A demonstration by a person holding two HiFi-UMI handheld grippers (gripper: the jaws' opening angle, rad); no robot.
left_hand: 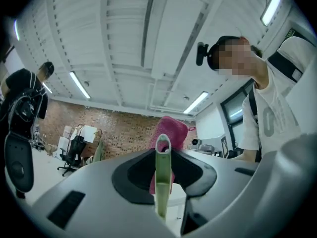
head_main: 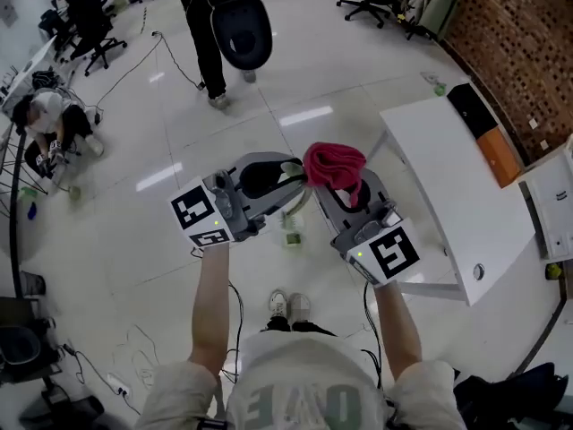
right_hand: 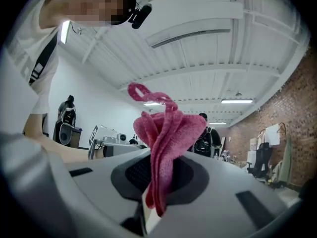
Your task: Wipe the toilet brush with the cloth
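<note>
My left gripper (head_main: 285,179) is shut on the pale green handle of the toilet brush (left_hand: 162,180). The handle's looped end (left_hand: 163,146) sticks up past the jaws. In the head view the toilet brush (head_main: 296,206) hangs down below that gripper, with a green part (head_main: 292,234) under it. My right gripper (head_main: 338,189) is shut on a pink cloth (head_main: 334,166), which bunches up above its jaws. In the right gripper view the cloth (right_hand: 167,138) rises in folds from between the pads. Both grippers are held high, close together, and the cloth (left_hand: 172,129) sits just behind the brush handle.
A white desk (head_main: 448,195) stands to the right, near a brick wall (head_main: 510,34). A person with a black bag (head_main: 235,25) walks ahead, and another person (head_main: 49,119) crouches at the far left. Office chairs (head_main: 89,25) and floor cables (head_main: 134,61) lie beyond. My feet (head_main: 288,305) are below.
</note>
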